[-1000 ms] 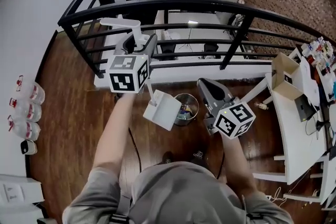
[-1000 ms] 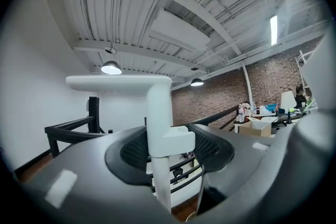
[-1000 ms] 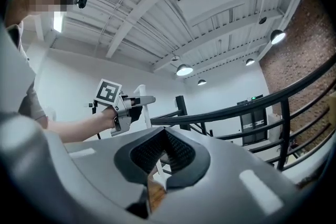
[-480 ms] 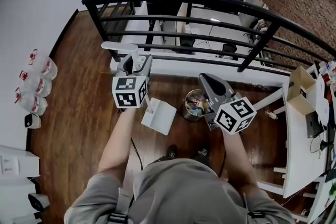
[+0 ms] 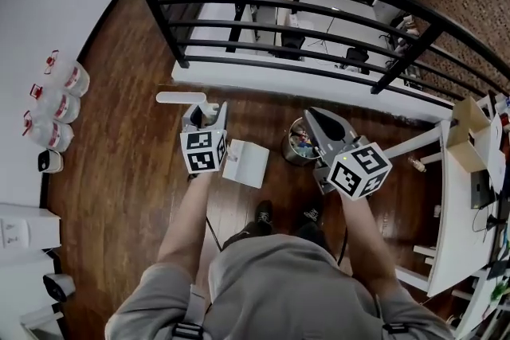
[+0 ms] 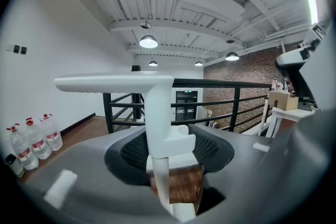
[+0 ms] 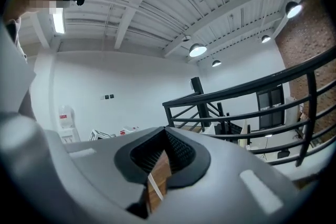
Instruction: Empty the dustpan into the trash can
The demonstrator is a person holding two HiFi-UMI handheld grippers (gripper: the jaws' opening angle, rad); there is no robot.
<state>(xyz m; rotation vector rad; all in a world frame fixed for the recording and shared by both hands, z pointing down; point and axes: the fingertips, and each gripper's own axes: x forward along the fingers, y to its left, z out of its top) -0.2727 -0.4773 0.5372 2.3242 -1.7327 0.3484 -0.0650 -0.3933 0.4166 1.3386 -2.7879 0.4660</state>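
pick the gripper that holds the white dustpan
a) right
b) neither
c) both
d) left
d: the left gripper is clamped on the dustpan by its upright white handle, while the right gripper has nothing between its jaws.

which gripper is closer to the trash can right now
Right. In the head view the right gripper overlaps the right edge of the trash can. The left gripper, holding the dustpan, is off to the can's left, with the pan between them.
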